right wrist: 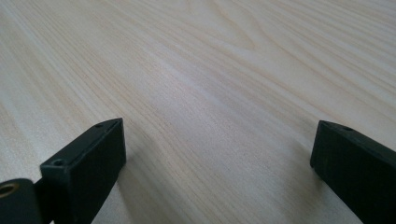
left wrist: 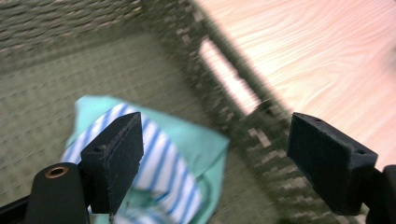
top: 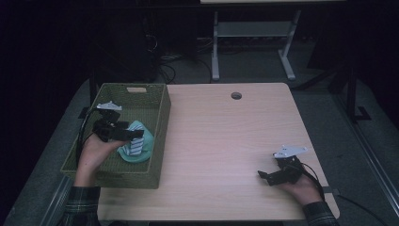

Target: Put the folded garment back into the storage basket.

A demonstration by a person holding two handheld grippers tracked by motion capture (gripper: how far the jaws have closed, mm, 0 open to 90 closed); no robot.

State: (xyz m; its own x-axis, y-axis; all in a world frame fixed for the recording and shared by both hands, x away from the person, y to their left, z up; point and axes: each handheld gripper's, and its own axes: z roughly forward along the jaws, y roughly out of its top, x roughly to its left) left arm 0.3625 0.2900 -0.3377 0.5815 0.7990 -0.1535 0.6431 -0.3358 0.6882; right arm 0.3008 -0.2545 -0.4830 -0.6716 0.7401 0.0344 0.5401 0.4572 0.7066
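A green woven basket [top: 160, 101] stands on the left side of the table. Inside it lies a bundle of cloth [top: 140, 147], mint green with a blue-and-white striped part [left wrist: 166, 163]. My left gripper [top: 134, 135] hovers over the basket just above the cloth, jaws wide apart with nothing between them; in the left gripper view [left wrist: 215, 161] the cloth lies under the left jaw and the basket wall [left wrist: 224, 84] runs between the jaws. My right gripper [top: 263, 175] rests low at the table's front right, open over bare wood [right wrist: 219, 116].
The light wooden table [top: 226, 136] has a round cable hole [top: 236, 95] near its far edge. Beyond it stand a grey desk frame [top: 254, 42] and cables on the dark floor.
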